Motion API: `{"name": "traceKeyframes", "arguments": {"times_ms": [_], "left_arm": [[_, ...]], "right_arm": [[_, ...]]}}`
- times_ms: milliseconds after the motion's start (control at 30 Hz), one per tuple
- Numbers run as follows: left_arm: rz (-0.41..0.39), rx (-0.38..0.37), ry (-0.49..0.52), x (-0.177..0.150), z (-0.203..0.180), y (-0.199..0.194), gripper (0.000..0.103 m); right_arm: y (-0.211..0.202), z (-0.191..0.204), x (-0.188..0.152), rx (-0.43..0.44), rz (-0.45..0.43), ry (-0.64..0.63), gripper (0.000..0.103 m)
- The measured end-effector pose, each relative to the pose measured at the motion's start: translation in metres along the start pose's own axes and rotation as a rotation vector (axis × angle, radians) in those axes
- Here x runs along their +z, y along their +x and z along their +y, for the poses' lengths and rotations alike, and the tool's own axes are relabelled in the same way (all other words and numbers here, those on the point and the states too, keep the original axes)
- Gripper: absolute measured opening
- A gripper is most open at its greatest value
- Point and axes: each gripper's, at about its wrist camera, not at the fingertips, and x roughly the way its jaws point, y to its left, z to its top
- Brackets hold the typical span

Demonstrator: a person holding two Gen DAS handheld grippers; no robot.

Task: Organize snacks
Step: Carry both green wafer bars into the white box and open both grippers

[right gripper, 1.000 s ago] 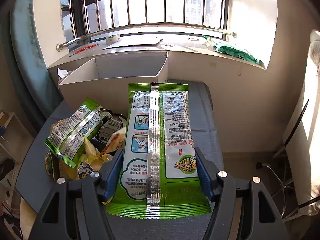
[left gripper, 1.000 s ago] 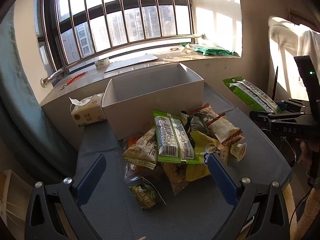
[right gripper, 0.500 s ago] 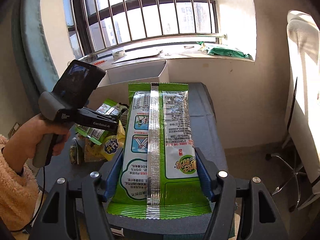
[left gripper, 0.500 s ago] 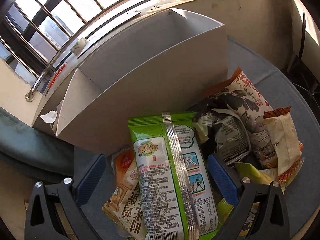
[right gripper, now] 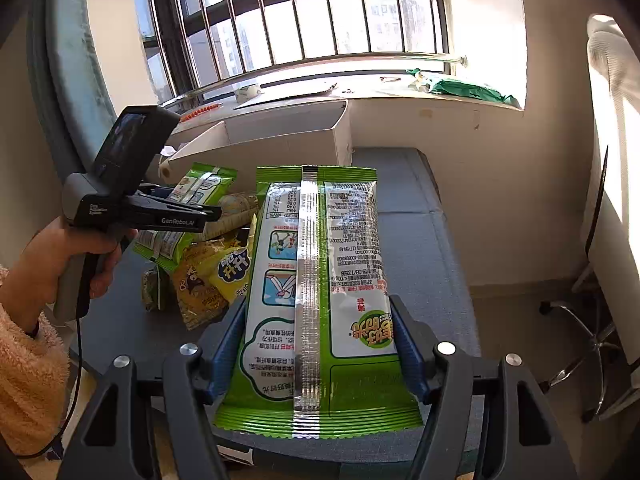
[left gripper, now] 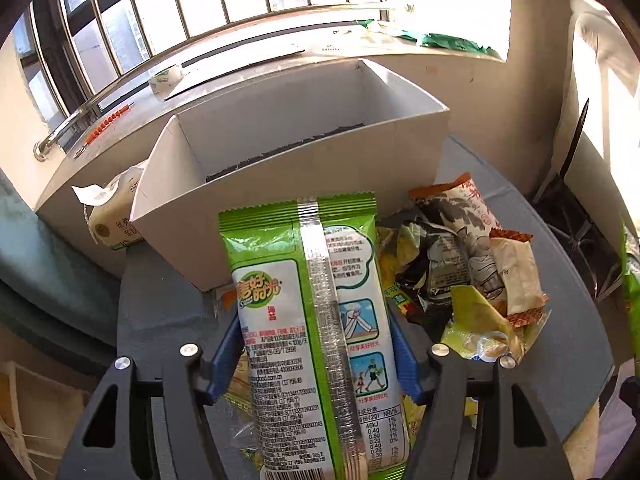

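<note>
My left gripper (left gripper: 316, 344) is shut on a green and white seaweed snack packet (left gripper: 312, 320), held lengthwise just in front of the open white cardboard box (left gripper: 280, 184). My right gripper (right gripper: 320, 336) is shut on a second green and white packet (right gripper: 320, 288), held above the grey table's right side. A pile of snack bags (left gripper: 464, 264) lies on the table to the right of the left packet. In the right wrist view the left gripper (right gripper: 188, 204) holds its packet (right gripper: 188, 208) over the pile (right gripper: 212, 268), near the box (right gripper: 280, 140).
A tissue pack (left gripper: 116, 216) stands left of the box. The grey table (left gripper: 160, 312) meets a windowsill (right gripper: 360, 92) holding green bags (right gripper: 468, 90) and a flat board. A white chair (right gripper: 612, 184) stands to the right. My hand and fuzzy sleeve (right gripper: 28, 344) are at left.
My left gripper has closed on the green packet from the pile and lifted it toward the box. My right gripper keeps its packet and has pulled back slightly.
</note>
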Motion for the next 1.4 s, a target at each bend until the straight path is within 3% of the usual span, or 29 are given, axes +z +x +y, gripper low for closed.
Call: {"name": "traceKeyframes", "arguments": {"times_ms": [133, 267, 400, 533, 567, 667, 767, 800, 833, 900, 967, 1067, 1233, 1333, 1400], "left_arm": [[-0.13, -0.113, -0.139, -0.001, 0.033, -0.046, 0.069], [-0.242, -0.185, -0.279, 0.012, 0.075, -0.078, 0.069], [-0.296, -0.152, -0.328, 0.048, 0.106, -0.078, 0.07], [-0.257, -0.217, -0.417, 0.091, 0.131, -0.041, 0.07], [-0.22, -0.221, -0.41, 0.103, 0.132, -0.028, 0.07], [-0.139, -0.131, -0.341, 0.134, 0.129, 0.012, 0.07], [-0.119, -0.123, -0.302, 0.152, 0.132, 0.043, 0.074], [-0.106, -0.117, -0.28, 0.156, 0.133, 0.054, 0.075], [-0.074, -0.09, -0.268, 0.158, 0.135, 0.063, 0.079], [-0.015, -0.039, -0.259, 0.16, 0.14, 0.079, 0.101], [-0.069, -0.012, -0.265, 0.153, 0.144, 0.075, 0.103], [-0.153, -0.018, -0.232, 0.138, 0.144, 0.06, 0.103], [-0.219, 0.004, -0.165, 0.118, 0.136, 0.032, 0.103], [-0.266, -0.051, -0.125, 0.1, 0.128, 0.002, 0.103], [-0.276, -0.045, -0.103, 0.086, 0.122, -0.021, 0.103]], "right_arm": [[0.009, 0.002, 0.011, 0.042, -0.013, 0.04, 0.072], [0.028, 0.015, 0.045, 0.069, -0.031, 0.029, 0.071], [0.055, 0.032, 0.106, 0.096, -0.062, 0.001, 0.072], [0.107, 0.04, 0.174, 0.059, -0.022, 0.007, 0.072], [0.122, 0.042, 0.189, 0.03, -0.022, -0.002, 0.072], [0.169, 0.047, 0.222, -0.093, 0.018, -0.037, 0.072], [0.209, 0.038, 0.244, -0.044, 0.064, -0.003, 0.072], [0.219, 0.034, 0.248, -0.072, 0.075, 0.008, 0.072], [0.226, 0.032, 0.251, -0.098, 0.079, 0.013, 0.074], [0.236, 0.029, 0.255, -0.088, 0.085, 0.013, 0.082], [0.239, 0.03, 0.256, -0.087, 0.079, 0.021, 0.103], [0.231, 0.036, 0.256, -0.103, 0.006, 0.014, 0.103], [0.222, 0.051, 0.256, 0.01, -0.013, -0.001, 0.103], [0.201, 0.065, 0.249, 0.032, -0.06, -0.058, 0.103], [0.181, 0.074, 0.24, 0.066, -0.057, -0.105, 0.103]]}}
